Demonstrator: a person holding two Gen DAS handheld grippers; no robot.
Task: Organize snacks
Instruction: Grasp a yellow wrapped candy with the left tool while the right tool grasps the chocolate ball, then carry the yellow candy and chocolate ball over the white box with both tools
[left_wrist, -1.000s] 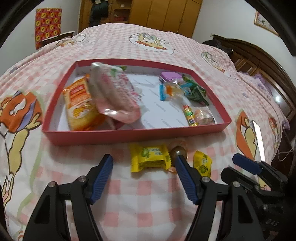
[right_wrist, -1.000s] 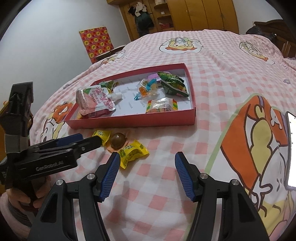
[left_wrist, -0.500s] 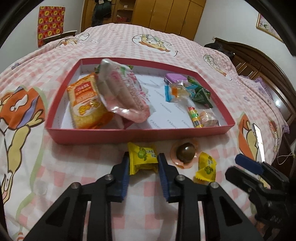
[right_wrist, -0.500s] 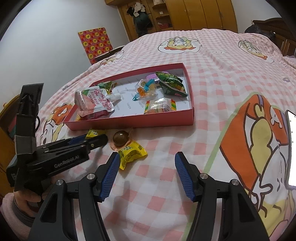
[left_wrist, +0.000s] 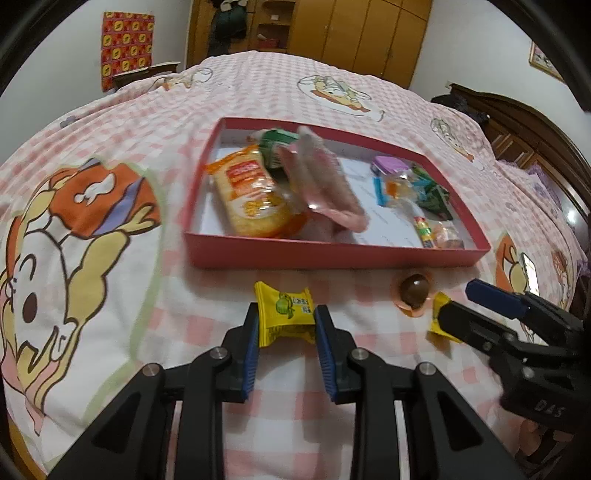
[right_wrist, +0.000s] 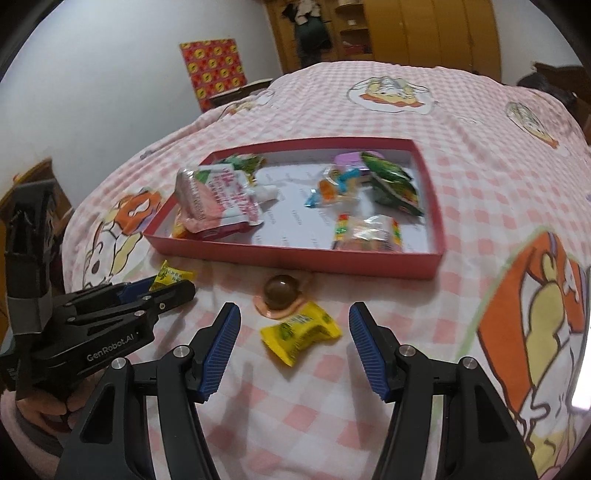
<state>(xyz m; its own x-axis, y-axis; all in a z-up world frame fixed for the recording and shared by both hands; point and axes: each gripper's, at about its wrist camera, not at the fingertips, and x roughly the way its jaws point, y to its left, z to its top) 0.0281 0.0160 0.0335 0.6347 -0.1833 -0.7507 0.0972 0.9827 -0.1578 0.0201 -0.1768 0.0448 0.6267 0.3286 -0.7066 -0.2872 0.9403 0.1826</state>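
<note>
1. Yellow wrapper with a green fruit print: this candy (left_wrist: 286, 314) sits between the blue pads of the left gripper (left_wrist: 284, 325), which have just closed in and now clamp its two crimped ends. Its long axis runs across the jaws, side to side in the left wrist view, printed face up.
2. It lies just in front of the near wall of the red tray (left_wrist: 332, 254) on the pink checked bedspread (left_wrist: 110, 295), outside the tray.
3. The right gripper (right_wrist: 293, 332) stands wide open around a second yellow candy (right_wrist: 301, 330), pads clear of it on both sides. That candy's long axis is tilted, its right end further from the camera.
4. A brown round sweet (right_wrist: 281, 291) on a peach wrapper lies touching this second candy, between it and the tray.
5. Inside the tray lie a pink pouch (right_wrist: 218, 197), an orange biscuit pack (left_wrist: 251, 195) and green packets (right_wrist: 393, 182).
</note>
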